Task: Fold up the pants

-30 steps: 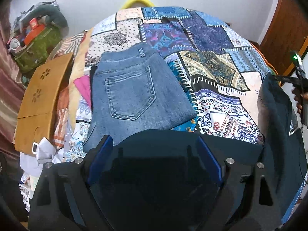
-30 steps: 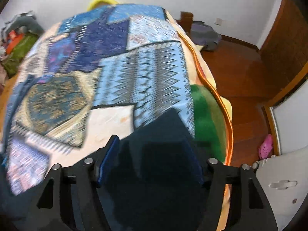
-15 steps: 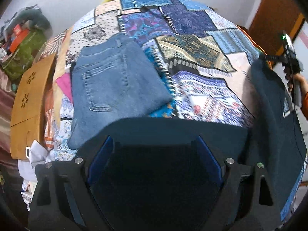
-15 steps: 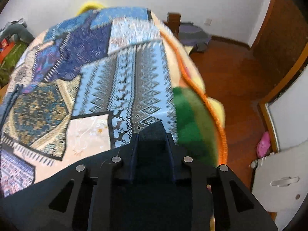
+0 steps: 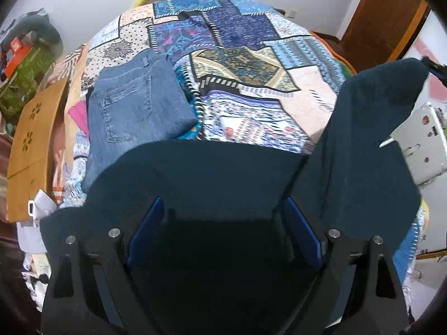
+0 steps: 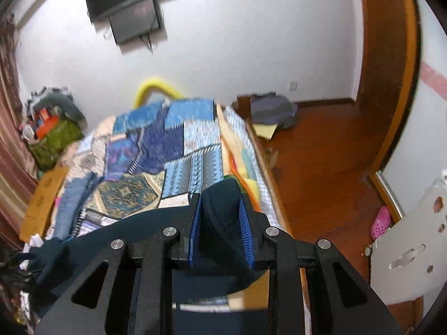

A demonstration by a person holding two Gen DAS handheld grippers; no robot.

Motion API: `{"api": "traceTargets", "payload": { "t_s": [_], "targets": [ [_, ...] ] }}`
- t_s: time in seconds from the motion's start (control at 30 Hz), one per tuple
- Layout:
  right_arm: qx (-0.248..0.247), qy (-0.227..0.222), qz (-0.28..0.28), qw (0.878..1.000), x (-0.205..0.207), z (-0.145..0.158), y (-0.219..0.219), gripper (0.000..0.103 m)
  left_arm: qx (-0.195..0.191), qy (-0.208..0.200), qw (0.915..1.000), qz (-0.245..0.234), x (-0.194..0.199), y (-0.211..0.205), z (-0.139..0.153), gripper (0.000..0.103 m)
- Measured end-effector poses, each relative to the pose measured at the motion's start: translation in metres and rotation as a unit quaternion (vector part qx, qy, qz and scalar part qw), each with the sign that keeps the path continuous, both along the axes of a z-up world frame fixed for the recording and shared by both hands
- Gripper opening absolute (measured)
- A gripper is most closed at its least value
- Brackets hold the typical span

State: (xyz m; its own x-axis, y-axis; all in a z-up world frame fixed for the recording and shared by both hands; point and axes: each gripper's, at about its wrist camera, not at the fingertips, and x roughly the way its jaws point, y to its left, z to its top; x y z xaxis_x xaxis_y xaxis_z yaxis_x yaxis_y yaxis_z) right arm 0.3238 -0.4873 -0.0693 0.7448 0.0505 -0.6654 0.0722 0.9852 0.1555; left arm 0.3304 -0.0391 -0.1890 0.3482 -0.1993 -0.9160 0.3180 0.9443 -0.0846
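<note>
Dark navy pants (image 5: 206,173) drape over my left gripper (image 5: 223,223), whose blue pads stand wide apart with the cloth lying between them. One part of the pants (image 5: 371,128) rises to the right, lifted off the bed. In the right wrist view my right gripper (image 6: 220,223) is shut on a bunched fold of the dark pants (image 6: 220,212) and holds it high above the bed. A folded pair of blue jeans (image 5: 137,103) lies on the patchwork bedspread (image 5: 251,64) to the left.
A wooden board (image 5: 30,139) and a clutter pile (image 5: 22,64) lie left of the bed. The bed's right edge (image 6: 259,162) borders a wooden floor (image 6: 321,153). A white panel (image 5: 421,145) stands at the right. A TV (image 6: 125,2) hangs on the far wall.
My right gripper closed on the dark pants and lifted them high, its view tilting up toward the wall. The cloth on the right of the left view rose. The left gripper stayed open under the cloth.
</note>
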Motion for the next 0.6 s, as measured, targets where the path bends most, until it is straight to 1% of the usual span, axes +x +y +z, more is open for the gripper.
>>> {"api": "traceTargets", "payload": {
  "t_s": [0.03, 0.07, 0.13, 0.2, 0.27, 0.37, 0.43, 0.5, 0.6],
  "targets": [
    [0.001, -0.01, -0.002, 1.0, -0.015, 0.008, -0.005, 0.024, -0.008, 0.003, 1.0, -0.001, -0.005, -0.001, 0.002, 0.088],
    [0.001, -0.015, -0.004, 1.0, -0.022, 0.01, -0.007, 0.024, -0.016, 0.006, 0.9999, -0.002, -0.01, -0.002, 0.005, 0.088],
    [-0.004, -0.026, -0.007, 1.0, -0.049, 0.015, -0.015, 0.024, -0.029, 0.01, 0.9995, -0.007, -0.022, -0.005, 0.008, 0.088],
    [-0.008, -0.029, -0.011, 1.0, -0.064, 0.011, -0.019, 0.023, -0.033, 0.012, 0.9993, -0.01, -0.035, -0.008, 0.01, 0.088],
    [-0.01, -0.022, -0.016, 1.0, -0.082, 0.001, -0.024, 0.023, -0.035, 0.014, 0.9992, -0.014, -0.045, -0.012, 0.009, 0.088],
    [-0.005, 0.004, -0.031, 0.999, -0.103, -0.022, -0.033, 0.024, -0.035, 0.019, 0.999, -0.02, -0.063, -0.016, 0.005, 0.088],
    [0.002, 0.032, -0.044, 0.999, -0.116, -0.049, -0.042, 0.024, -0.03, 0.018, 0.9991, -0.023, -0.075, -0.018, 0.002, 0.088],
    [0.006, 0.059, -0.053, 0.997, -0.129, -0.069, -0.047, 0.024, -0.026, 0.013, 0.9993, -0.023, -0.083, -0.019, 0.001, 0.088],
    [0.008, 0.108, -0.056, 0.993, -0.142, -0.104, -0.05, 0.025, -0.029, 0.004, 0.9995, -0.011, -0.09, -0.014, 0.002, 0.088]
  ]
}}
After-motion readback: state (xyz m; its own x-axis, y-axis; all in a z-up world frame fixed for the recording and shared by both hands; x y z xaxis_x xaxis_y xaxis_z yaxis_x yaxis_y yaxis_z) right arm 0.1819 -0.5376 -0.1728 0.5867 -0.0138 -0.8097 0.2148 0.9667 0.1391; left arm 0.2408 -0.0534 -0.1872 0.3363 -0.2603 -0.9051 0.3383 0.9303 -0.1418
